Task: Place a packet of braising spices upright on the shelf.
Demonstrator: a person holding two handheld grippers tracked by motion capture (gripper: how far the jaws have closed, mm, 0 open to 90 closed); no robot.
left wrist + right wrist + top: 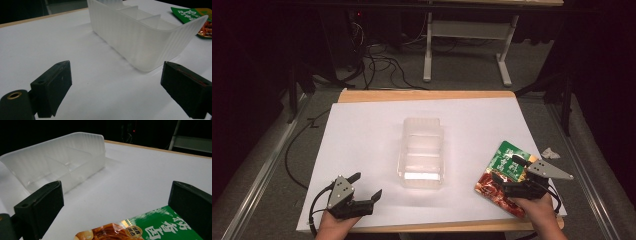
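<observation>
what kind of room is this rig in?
Probably a lab or workshop recording bay: a table covered with a white sheet, loose cables on grey carpet, and a desk frame behind in the dark.

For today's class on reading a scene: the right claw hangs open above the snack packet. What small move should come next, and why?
Probably lower the right claw and close it on the green and red snack packet. Its jaws stand wide apart with the packet lying flat on the white sheet between them, not yet gripped. The clear divided tray sits nearby, a likely destination. The left claw waits open.
</observation>
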